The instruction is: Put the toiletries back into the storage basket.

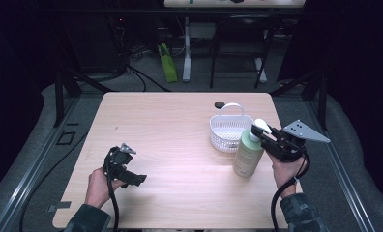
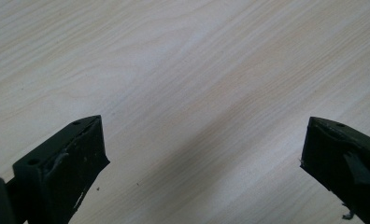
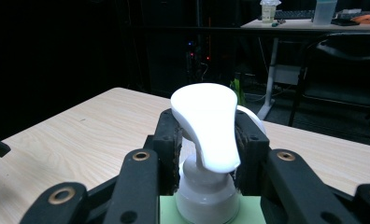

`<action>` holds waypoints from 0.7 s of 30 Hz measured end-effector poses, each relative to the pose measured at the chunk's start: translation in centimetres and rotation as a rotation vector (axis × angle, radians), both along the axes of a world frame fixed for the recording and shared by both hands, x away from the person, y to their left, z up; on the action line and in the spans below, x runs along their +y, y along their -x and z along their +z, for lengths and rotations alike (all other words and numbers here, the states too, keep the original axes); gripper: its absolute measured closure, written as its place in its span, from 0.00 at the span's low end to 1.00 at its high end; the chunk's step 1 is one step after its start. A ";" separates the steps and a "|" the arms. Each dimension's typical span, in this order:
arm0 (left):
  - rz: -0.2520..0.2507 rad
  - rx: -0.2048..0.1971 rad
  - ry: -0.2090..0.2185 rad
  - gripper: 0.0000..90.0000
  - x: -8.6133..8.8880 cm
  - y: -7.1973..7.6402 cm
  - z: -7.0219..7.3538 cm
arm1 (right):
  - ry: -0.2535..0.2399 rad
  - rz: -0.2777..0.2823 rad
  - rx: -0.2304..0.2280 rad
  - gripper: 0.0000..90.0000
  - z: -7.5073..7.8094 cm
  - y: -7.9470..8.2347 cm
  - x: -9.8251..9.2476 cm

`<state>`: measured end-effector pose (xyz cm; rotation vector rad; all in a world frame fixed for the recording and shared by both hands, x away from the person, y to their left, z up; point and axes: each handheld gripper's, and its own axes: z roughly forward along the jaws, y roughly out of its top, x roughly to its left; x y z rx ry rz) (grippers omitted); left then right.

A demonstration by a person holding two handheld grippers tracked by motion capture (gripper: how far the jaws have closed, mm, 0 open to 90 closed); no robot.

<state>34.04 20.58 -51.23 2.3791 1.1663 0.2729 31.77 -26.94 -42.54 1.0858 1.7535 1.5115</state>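
A pale green pump bottle (image 1: 248,154) with a white pump head (image 1: 262,126) stands upright on the wooden table (image 1: 180,125), just in front of a white basket (image 1: 228,130). My right gripper (image 1: 263,137) is shut on the bottle's pump neck; in the right gripper view both pads (image 3: 169,144) press against the white pump head (image 3: 209,126). My left gripper (image 1: 134,178) rests low at the table's front left, held in a hand. In the left gripper view its jaws stand wide apart over bare wood, the left gripper (image 2: 204,149) open and holding nothing.
A small dark round object (image 1: 219,104) lies behind the basket near the table's far edge. Black frame posts flank the table. A chair and a desk stand behind it on the floor (image 1: 146,72), with cables.
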 end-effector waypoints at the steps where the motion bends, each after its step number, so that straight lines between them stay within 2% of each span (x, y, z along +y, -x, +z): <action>1: -0.001 0.000 0.001 0.00 0.0 0.0 0.0 | -0.001 -0.001 0.001 0.75 0.0 0.0 0.0; 14: 0.003 -0.001 0.010 0.00 0.0 0.0 0.0 | 0.003 0.002 -0.026 0.75 0.2 0.2 0.0; 21: 0.003 -0.001 0.010 0.00 0.0 0.0 0.0 | 0.005 0.013 -0.024 0.75 0.3 0.3 0.2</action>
